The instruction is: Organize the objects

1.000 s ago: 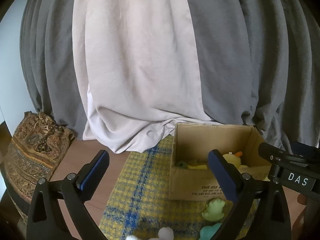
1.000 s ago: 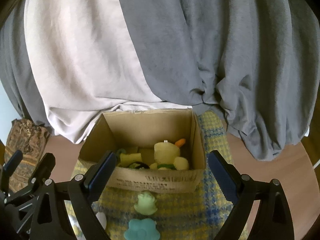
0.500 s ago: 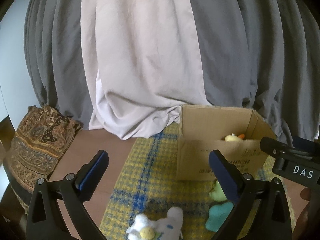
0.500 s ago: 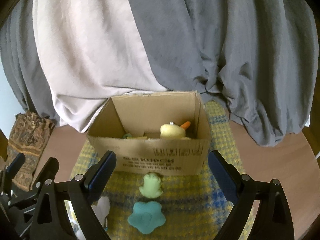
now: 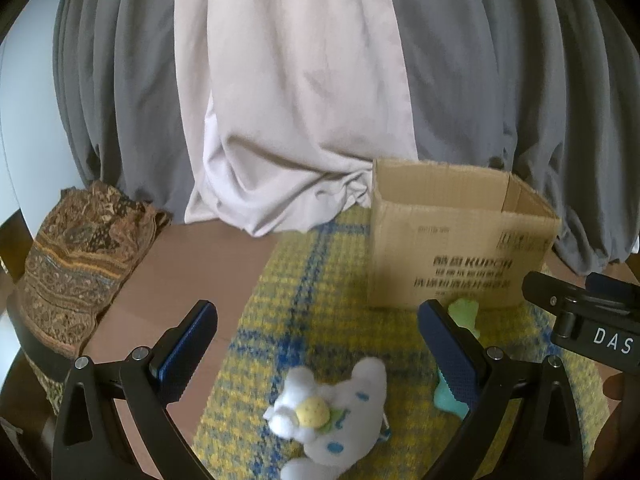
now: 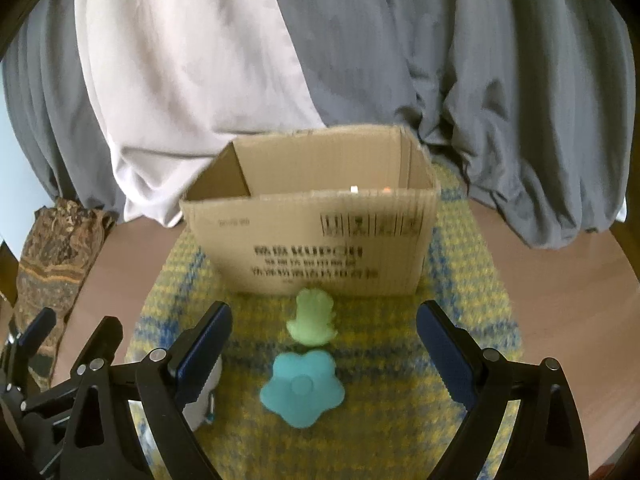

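An open cardboard box stands on a yellow and blue plaid mat; it also shows in the left wrist view. In front of it lie a light green toy and a teal flower-shaped piece. A white plush toy with a yellow spot lies on the mat. My left gripper is open and empty above the plush. My right gripper is open and empty above the green toy and teal flower. The box's contents are mostly hidden.
Grey and pale pink curtains hang behind the box. A folded patterned brown cloth lies at the left on the brown wooden table. The right gripper's body is at the right edge of the left wrist view.
Both grippers have pulled back from the box and dropped lower. The box interior is now hidden behind its front wall, and the plush, green toy and teal flower have come into fuller view.
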Action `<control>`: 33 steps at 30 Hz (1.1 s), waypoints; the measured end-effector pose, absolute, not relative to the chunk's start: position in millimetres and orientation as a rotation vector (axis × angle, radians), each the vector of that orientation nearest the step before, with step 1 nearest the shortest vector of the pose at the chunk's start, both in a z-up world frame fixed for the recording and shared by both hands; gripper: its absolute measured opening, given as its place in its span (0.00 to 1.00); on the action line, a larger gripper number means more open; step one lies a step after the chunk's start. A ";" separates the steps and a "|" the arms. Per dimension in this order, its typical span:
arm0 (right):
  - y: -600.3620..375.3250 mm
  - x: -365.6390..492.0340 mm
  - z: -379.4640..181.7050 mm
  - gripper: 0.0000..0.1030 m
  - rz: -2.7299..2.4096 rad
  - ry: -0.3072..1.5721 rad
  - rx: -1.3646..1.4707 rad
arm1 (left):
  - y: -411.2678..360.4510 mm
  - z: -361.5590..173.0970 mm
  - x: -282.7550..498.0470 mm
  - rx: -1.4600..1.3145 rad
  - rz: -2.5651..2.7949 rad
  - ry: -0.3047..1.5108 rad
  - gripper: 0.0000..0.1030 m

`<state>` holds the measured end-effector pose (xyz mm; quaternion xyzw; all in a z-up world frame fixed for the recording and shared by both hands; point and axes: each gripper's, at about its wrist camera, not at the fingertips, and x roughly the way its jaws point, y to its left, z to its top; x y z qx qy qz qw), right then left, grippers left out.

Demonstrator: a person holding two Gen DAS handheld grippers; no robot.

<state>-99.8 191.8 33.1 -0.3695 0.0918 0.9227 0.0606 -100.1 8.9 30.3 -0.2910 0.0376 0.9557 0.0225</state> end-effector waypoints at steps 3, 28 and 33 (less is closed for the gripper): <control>191.7 -96.6 21.1 0.91 2.779 0.289 -1.147 | 8.6 19.4 -95.6 -0.927 2.950 0.121 0.99; 191.2 -83.6 -33.4 0.91 2.696 0.255 -1.247 | 7.1 -51.5 -95.4 -1.119 2.856 0.103 0.99; 191.4 -84.7 -38.5 0.91 2.687 0.249 -1.258 | 7.6 -62.6 -100.0 -1.159 2.838 0.092 0.99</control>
